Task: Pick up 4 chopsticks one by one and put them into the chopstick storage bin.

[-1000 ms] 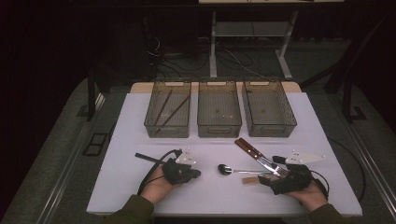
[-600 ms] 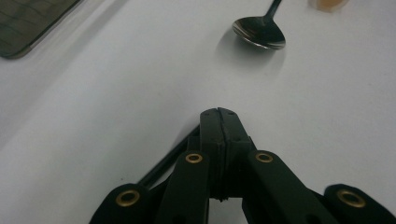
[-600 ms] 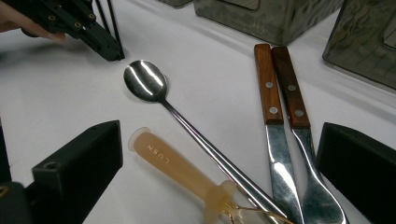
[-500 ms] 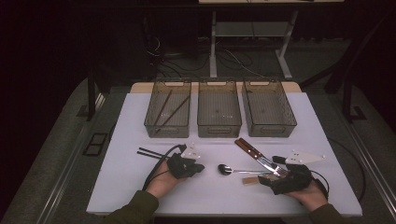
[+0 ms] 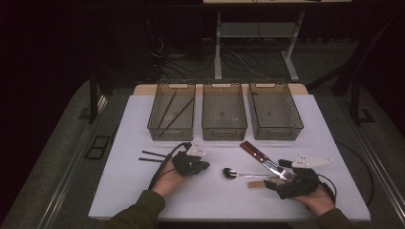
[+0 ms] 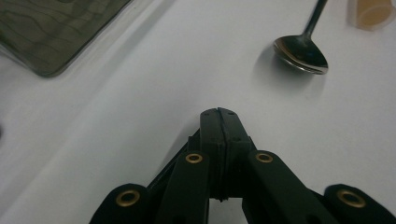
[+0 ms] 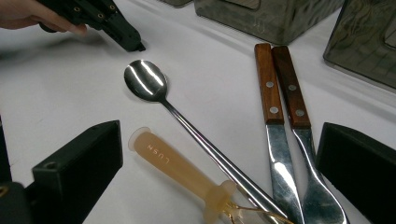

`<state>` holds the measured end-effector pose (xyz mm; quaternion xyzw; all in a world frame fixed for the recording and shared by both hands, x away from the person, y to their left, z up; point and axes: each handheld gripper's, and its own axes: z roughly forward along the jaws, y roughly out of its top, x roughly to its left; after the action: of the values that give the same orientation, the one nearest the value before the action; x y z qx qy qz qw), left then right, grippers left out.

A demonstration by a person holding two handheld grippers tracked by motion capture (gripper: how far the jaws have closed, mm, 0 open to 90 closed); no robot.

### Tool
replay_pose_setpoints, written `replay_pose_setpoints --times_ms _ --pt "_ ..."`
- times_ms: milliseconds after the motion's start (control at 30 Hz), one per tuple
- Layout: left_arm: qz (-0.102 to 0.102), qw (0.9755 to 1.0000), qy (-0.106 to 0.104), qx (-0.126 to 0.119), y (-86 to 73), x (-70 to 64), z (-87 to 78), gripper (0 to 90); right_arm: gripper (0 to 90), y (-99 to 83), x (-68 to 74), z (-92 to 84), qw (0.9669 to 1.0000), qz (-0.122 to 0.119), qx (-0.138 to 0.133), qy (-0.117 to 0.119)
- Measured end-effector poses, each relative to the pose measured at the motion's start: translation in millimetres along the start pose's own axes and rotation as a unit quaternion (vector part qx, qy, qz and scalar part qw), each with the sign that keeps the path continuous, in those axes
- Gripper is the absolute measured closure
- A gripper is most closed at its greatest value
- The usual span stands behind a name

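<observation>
High view: a white rectangular table top [image 5: 143,129] carries three smoky translucent plastic bins along its far edge. The left bin [image 5: 172,112] holds two dark thin sticks; the middle bin [image 5: 224,112] and the right bin [image 5: 275,110] show no clear contents. Two more black chopsticks [image 5: 152,156] lie on the table in front of the left bin, just left of the left gripper [image 5: 204,166]. That gripper, held in the person's left hand [image 5: 167,179], points toward the long-handled polished steel spoon [image 5: 239,174], whose bowl lies near the tips but apart from them. The right gripper [image 5: 282,177] rests at the near right, over the near ends of the cutlery.

Left gripper view: the two black jaws meet flat, closed together with nothing between them. The spoon bowl [image 6: 301,53] lies ahead and to the right on the bare white surface, not touching the jaws. A corner of a bin [image 6: 56,32] shows at upper left.

Right gripper view: the jaws stand wide apart, clamped on nothing. Between them lie the spoon handle [image 7: 210,149], a pale amber translucent plastic tube with a flanged end [image 7: 177,165] (lettering on its side), and two wooden-handled steel utensils [image 7: 280,93] laid side by side, touching. The spoon handle crosses beside the tube. The left gripper's closed tips [image 7: 133,44] sit just beyond the spoon bowl.
</observation>
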<state>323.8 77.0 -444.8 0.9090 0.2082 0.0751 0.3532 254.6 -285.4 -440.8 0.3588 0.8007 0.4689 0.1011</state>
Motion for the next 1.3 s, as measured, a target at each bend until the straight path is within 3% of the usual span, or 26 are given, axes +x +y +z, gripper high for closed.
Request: replay_pose_setpoints --times_ms 500,667,833,933,1100,1300 --pt "-0.010 0.9999 0.006 -0.011 3.9 9.3 3.0 89.9 0.5 0.0 0.1 0.0 1.0000 -0.001 -0.001 0.001" --pt "-0.016 0.9995 0.005 -0.025 3.8 11.2 -12.5 89.9 0.5 0.0 0.1 -1.1 1.0000 0.001 -0.003 0.000" --pt "-0.037 0.9986 0.033 -0.018 -7.3 24.2 -34.5 89.9 0.5 -0.1 -0.4 -1.4 1.0000 0.000 -0.004 0.001" --pt "-0.054 0.9971 0.053 -0.013 -18.6 36.4 -48.7 89.9 0.5 0.0 0.3 -1.7 1.0000 0.001 -0.003 0.001" --pt "-0.073 0.9923 0.100 -0.006 -36.7 56.8 -71.5 89.8 0.5 0.0 -0.2 -1.3 1.0000 0.000 -0.004 0.000" --pt "-0.120 0.9827 0.141 -0.003 -63.8 83.1 -92.8 89.9 0.5 0.0 0.0 -1.1 1.0000 0.000 -0.002 0.001"
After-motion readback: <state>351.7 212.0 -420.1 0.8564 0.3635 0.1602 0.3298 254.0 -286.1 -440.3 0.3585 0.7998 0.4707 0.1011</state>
